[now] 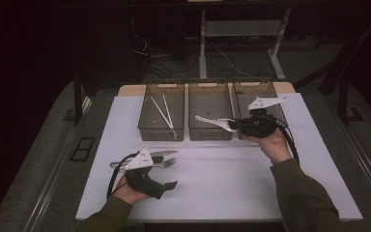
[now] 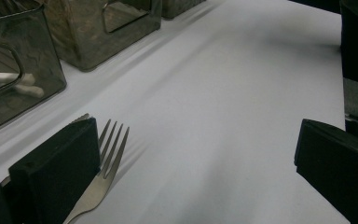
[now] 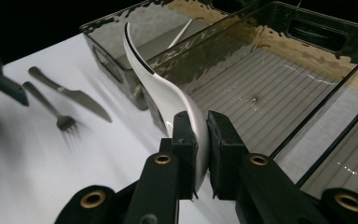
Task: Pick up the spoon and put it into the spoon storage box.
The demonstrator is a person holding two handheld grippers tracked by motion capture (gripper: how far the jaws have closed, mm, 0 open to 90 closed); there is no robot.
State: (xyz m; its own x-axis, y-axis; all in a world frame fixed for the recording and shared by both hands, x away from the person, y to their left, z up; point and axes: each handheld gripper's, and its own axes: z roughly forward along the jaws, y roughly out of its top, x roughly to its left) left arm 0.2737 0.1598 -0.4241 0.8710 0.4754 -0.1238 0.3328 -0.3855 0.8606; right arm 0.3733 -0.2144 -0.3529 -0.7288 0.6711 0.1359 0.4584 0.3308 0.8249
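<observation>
High view: a white mat (image 1: 222, 183) covers the desk. Three dark see-through bins stand in a row along its far edge. The left bin (image 1: 161, 118) holds two white chopsticks (image 1: 163, 111); the middle bin (image 1: 210, 118) sits beside it, then the right bin (image 1: 261, 96). The right gripper (image 1: 239, 126) hangs over the near rim of the middle and right bins, clenched on a white spoon (image 1: 215, 122) whose handle points left across the middle bin. The left gripper (image 1: 166, 186) rests low near the front left part of the mat, jaws spread wide with nothing between them. A fork (image 1: 166, 163) and a knife (image 1: 162, 153) lie on the mat just beyond it.

Left gripper view: the two black jaws stand far apart over bare mat. The fork (image 2: 103, 172) lies just beside the left-hand jaw, tines pointing away towards the bins; the tip of the knife (image 2: 80, 118) peeks out behind that jaw. The chopsticks (image 2: 14, 81) show through a bin wall.

Right gripper view: the pads pinch the spoon (image 3: 168, 93) at its bowl end, the handle curving up and away. The spoon is above the near wall of the middle bin (image 3: 261, 79). Fork (image 3: 56, 109) and knife (image 3: 72, 94) lie side by side on the mat further off.
</observation>
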